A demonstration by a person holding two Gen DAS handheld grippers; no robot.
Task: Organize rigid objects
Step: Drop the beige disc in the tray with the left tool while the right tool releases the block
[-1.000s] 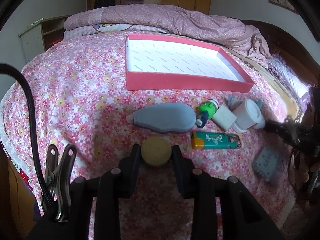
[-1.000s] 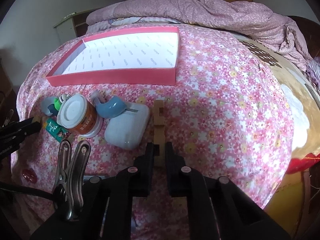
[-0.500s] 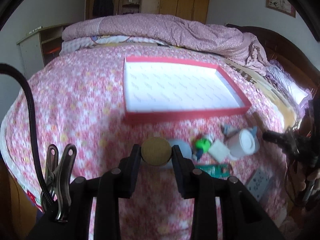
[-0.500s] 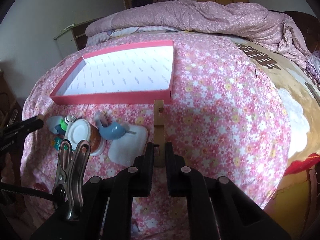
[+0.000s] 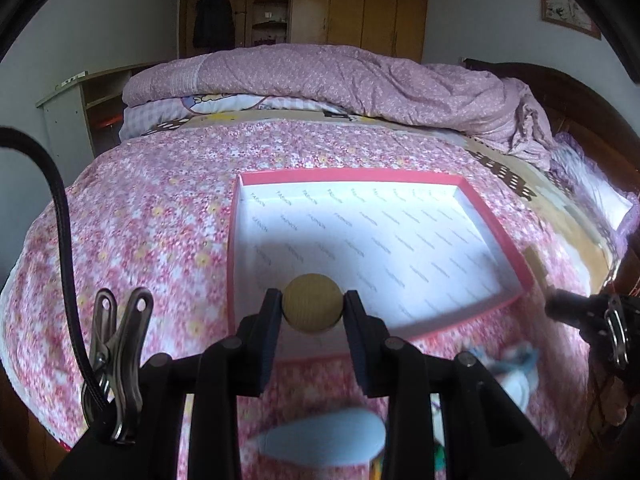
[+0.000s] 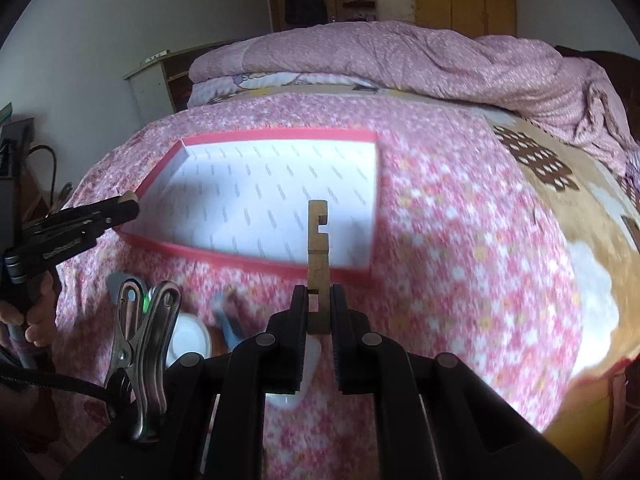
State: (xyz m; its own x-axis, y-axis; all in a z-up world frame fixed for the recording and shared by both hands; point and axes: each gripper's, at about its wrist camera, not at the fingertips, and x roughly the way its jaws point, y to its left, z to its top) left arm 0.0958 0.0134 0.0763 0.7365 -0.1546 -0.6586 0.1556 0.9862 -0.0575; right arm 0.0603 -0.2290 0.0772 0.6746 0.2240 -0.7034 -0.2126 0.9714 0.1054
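Between the left fingers [image 5: 272, 320], a wooden ball [image 5: 313, 303]

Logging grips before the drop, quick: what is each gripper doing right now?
Left gripper: shut on the round wooden piece.
Right gripper: shut on the notched wooden strip.

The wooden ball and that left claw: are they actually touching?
Touching. In the left wrist view the wooden ball sits clamped in the left gripper, both black fingers pressed flat against its sides, over the near edge of the pink tray.
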